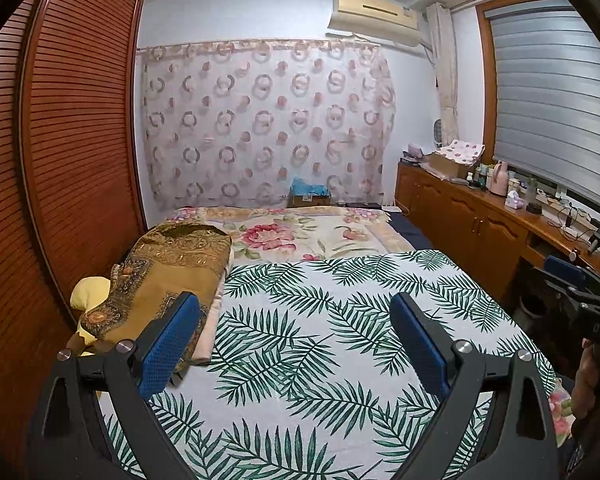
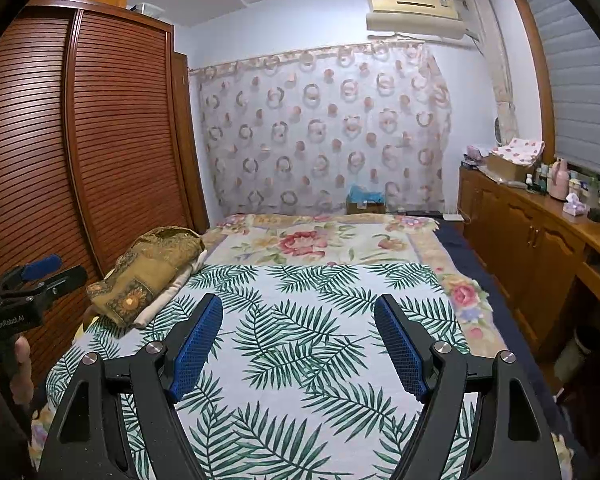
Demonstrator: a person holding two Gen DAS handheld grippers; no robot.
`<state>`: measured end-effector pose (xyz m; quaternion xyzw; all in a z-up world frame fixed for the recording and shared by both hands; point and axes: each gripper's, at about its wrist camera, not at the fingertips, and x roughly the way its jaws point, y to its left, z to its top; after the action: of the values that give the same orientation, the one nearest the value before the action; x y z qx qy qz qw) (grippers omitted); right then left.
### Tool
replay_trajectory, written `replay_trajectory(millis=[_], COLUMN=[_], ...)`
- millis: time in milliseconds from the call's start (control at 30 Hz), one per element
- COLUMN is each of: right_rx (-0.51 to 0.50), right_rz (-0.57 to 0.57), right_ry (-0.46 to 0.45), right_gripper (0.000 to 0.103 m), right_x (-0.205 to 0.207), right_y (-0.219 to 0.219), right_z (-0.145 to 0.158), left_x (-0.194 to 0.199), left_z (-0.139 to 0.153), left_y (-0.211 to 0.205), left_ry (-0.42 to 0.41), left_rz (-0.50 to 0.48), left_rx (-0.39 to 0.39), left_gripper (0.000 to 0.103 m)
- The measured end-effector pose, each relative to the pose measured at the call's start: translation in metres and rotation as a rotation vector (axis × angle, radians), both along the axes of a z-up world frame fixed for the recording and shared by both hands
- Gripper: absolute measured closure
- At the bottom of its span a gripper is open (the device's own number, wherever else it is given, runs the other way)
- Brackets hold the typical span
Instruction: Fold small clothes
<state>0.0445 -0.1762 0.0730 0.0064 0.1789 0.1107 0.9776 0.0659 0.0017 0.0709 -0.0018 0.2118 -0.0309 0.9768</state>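
A white sheet with green palm leaves (image 1: 320,320) covers the near part of the bed; it also shows in the right wrist view (image 2: 312,320). No small garment shows on it. My left gripper (image 1: 296,308) is open and empty, held above the sheet; it also shows at the left edge of the right wrist view (image 2: 36,276). My right gripper (image 2: 299,308) is open and empty above the sheet; it also shows at the right edge of the left wrist view (image 1: 580,280).
A folded brown-gold patterned cloth (image 1: 168,272) (image 2: 152,268) lies on the bed's left side, with a yellow item (image 1: 88,288) beside it. A floral blanket (image 1: 300,232) covers the far bed. A slatted wardrobe (image 1: 72,140) stands left, a cluttered wooden cabinet (image 1: 472,216) right.
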Motion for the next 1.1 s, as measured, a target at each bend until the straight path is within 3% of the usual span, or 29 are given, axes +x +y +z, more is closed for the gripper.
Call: replay_trajectory(millis=[1100], right_rx=[-0.011], right_rz=[0.016], right_ry=[0.001], right_gripper=[0.023], right_x=[0.005], right_y=[-0.013], right_z=[0.003], left_x=[0.000], left_z=[0.000], left_y=[0.002], left_ry=[-0.003], left_rz=[0.003], left_rx=[-0.001], left_gripper=[0.007])
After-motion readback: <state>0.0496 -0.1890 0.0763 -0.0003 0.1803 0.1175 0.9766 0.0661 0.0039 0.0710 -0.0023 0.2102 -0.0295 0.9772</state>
